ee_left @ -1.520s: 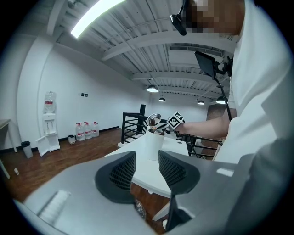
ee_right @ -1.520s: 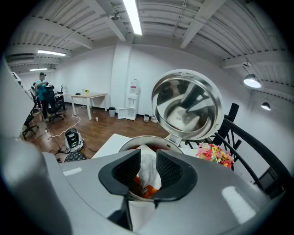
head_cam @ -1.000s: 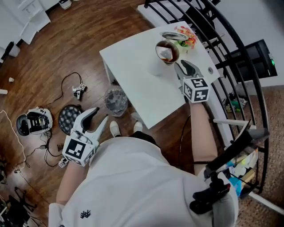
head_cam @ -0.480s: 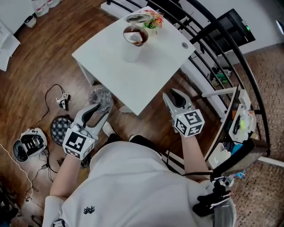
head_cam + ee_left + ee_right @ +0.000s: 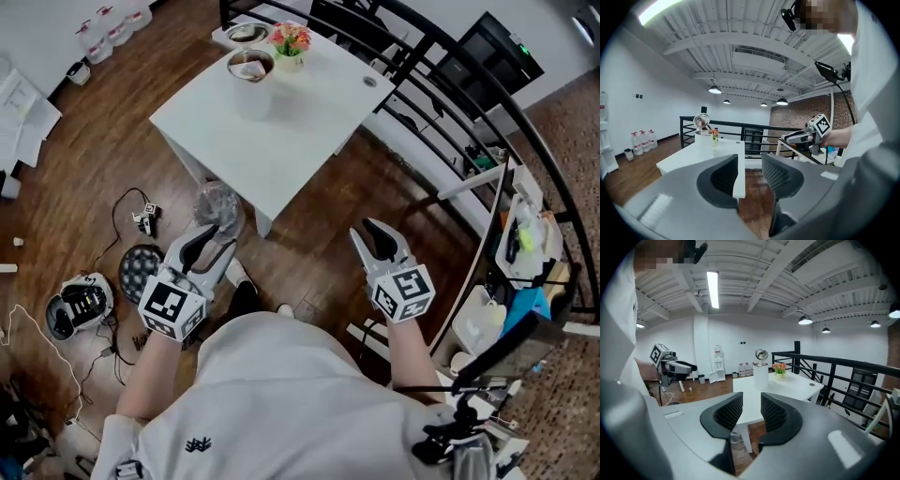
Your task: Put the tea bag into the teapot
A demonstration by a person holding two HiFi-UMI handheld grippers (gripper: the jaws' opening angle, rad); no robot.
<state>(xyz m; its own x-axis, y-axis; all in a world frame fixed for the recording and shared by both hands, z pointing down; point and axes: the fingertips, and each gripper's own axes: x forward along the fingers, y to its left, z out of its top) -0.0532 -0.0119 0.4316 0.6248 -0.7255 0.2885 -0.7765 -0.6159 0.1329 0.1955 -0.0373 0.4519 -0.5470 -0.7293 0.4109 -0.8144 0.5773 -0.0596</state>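
A white teapot stands at the far end of the white table, open at the top, with a pale tea bag lying inside in brown liquid. Its round metal lid sits just behind it. Both grippers hang over the wooden floor, well short of the table. My left gripper is open and empty. My right gripper is open too, nothing between its jaws. The left gripper looks toward the teapot. From the right gripper, the teapot is seen far ahead.
A small pot of flowers stands beside the teapot. A black railing runs behind the table. On the floor lie cables, a round black device and a clear container by the table leg. A cluttered shelf stands at the right.
The person has stepped back from the table. My right gripper drew away from beside the teapot to over the floor. The left gripper stayed low at the left. The table now lies farther off.
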